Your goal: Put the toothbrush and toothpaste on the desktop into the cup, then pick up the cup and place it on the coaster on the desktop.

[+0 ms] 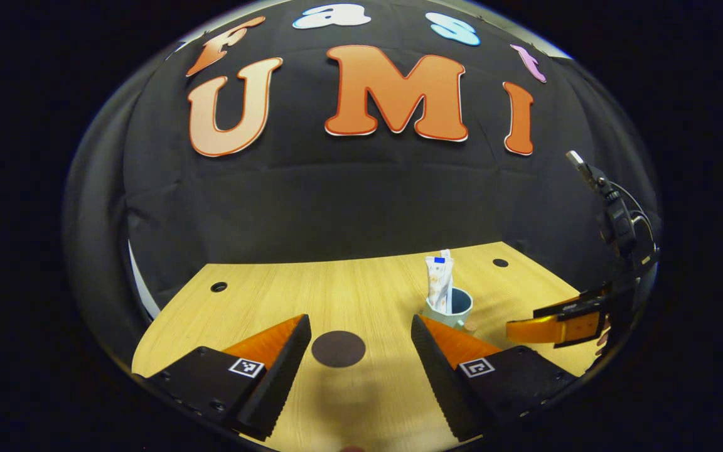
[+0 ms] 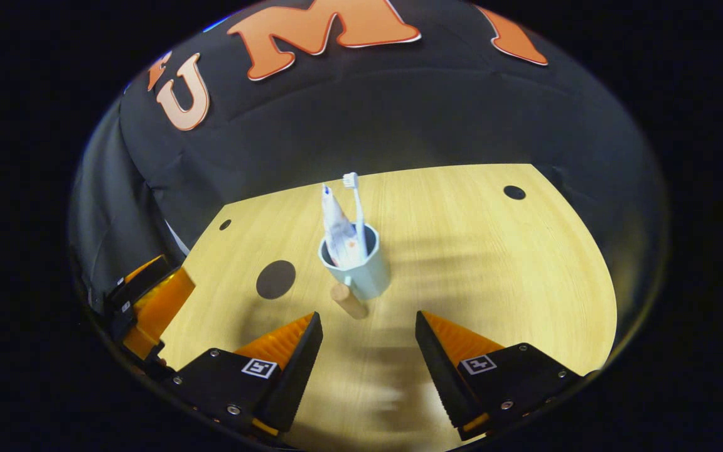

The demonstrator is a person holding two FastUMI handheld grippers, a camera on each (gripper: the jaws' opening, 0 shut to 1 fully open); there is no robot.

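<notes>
Left gripper (image 1: 359, 348): jaws spread wide, nothing between them. It hangs above the near part of the wooden desktop (image 1: 349, 282). The round dark coaster (image 1: 338, 348) lies flat on the desktop in the gap between its fingers, bare on top.

Right gripper (image 2: 368, 342): jaws likewise spread wide, holding nothing. It is above the desktop, on the near side of the cup (image 2: 361, 267), apart from it.

Cup: pale blue, upright on the desktop, with a short wooden handle (image 2: 349, 300) projecting toward the right gripper. In the right gripper view the cup stands to the right of the coaster (image 2: 275, 279), near it but apart from it. The cup is not on the coaster.

Toothpaste (image 2: 336, 229): a tube standing in the cup, leaning against the rim, upper part above the rim.

Toothbrush (image 2: 355, 207): white, standing in the cup just beside the tube, bristle head uppermost.

In the left gripper view the cup (image 1: 452, 307) with the tube (image 1: 440, 282) stands beyond the right-hand finger, and the right gripper (image 1: 556, 326) shows at the right edge.
</notes>
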